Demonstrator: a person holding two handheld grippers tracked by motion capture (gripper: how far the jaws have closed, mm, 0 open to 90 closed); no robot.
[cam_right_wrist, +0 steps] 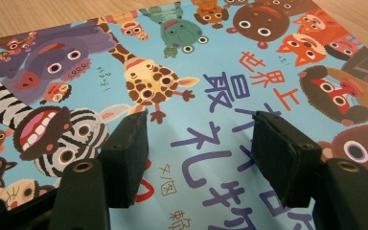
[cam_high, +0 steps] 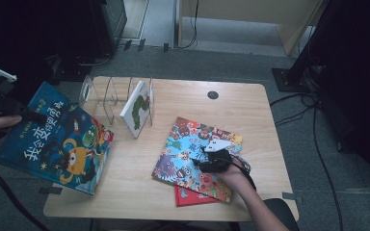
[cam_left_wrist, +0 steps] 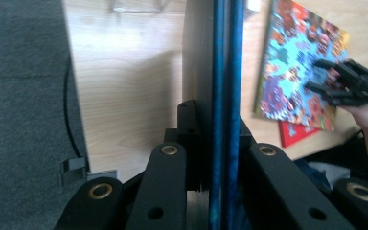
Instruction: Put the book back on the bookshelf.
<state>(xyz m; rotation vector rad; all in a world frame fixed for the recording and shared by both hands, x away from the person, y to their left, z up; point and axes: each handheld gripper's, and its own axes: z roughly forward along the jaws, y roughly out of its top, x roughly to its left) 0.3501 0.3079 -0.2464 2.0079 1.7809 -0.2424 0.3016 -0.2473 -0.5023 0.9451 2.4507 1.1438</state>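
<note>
The big blue picture book, monsters on its cover, hangs off the table's left edge, pinched at one edge by the closed left gripper, so it could swing and slip, while the right gripper rests open-jawed on the animal book.

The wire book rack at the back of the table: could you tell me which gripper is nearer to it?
Left. The left gripper, clamped on the dark blue book, sits just off the table's left edge beside the wire book rack. The right gripper rests open on the light blue animal book, farther away.
</note>
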